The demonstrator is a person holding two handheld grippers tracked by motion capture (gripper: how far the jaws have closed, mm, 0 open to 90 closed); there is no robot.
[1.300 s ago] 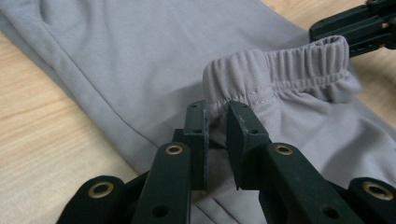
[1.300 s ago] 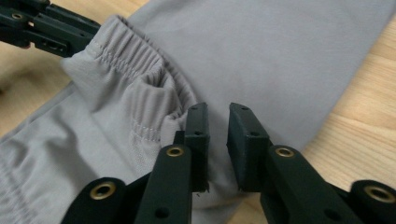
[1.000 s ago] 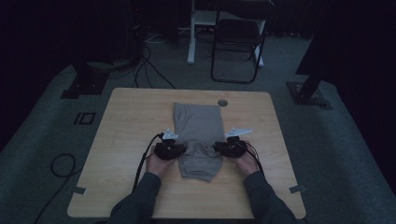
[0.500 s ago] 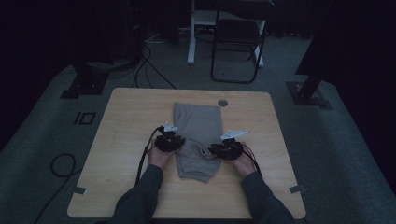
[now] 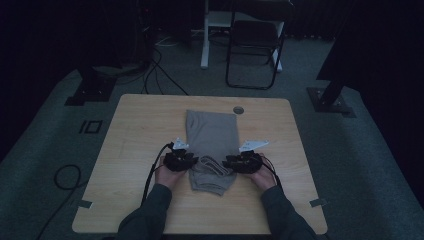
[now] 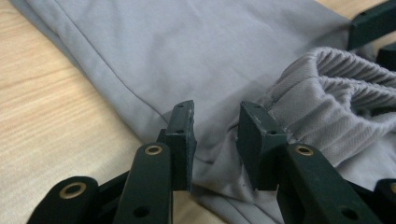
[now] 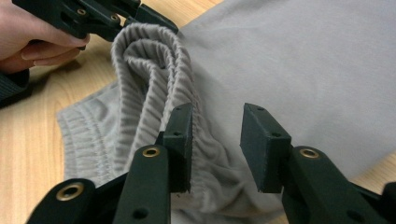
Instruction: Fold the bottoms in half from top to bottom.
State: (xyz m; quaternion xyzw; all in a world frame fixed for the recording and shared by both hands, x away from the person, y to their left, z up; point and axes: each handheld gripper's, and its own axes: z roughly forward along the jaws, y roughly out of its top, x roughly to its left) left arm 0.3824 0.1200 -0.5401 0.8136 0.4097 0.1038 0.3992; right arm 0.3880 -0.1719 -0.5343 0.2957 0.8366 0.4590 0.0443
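I am at a light wooden table (image 5: 140, 150) in a dim room, holding a black hand-held gripper in each hand. A folded grey fabric garment with a ribbed elastic waistband (image 5: 212, 142) lies flat in the middle of the table, its long side running away from me, its near end between my two hands.

My left hand-held gripper (image 5: 192, 161) is at the garment's left edge, near the end closest to me. In the left gripper view its jaws stand apart over the smooth grey cloth (image 6: 196, 60), with only flat fabric showing through the gap; the pads do not press on anything. These jaws have just been opening. The bunched ribbed waistband (image 6: 336, 88) rises just to one side of them.

My right hand-held gripper (image 5: 229, 163) is at the garment's right edge, opposite the left one, with the waistband fold between the two. In the right gripper view its jaws are also parted, and they have just been opening too. The doubled ribbed waistband (image 7: 154, 70) stands up in a loose arch just beside one jaw; cloth lies under the gap but is not pinched. Farther off in that view, my left hand (image 7: 32, 39) rests at the table's surface with its gripper at the waistband's far end.

A black folding chair (image 5: 255, 42) stands on the grey carpet beyond the table.
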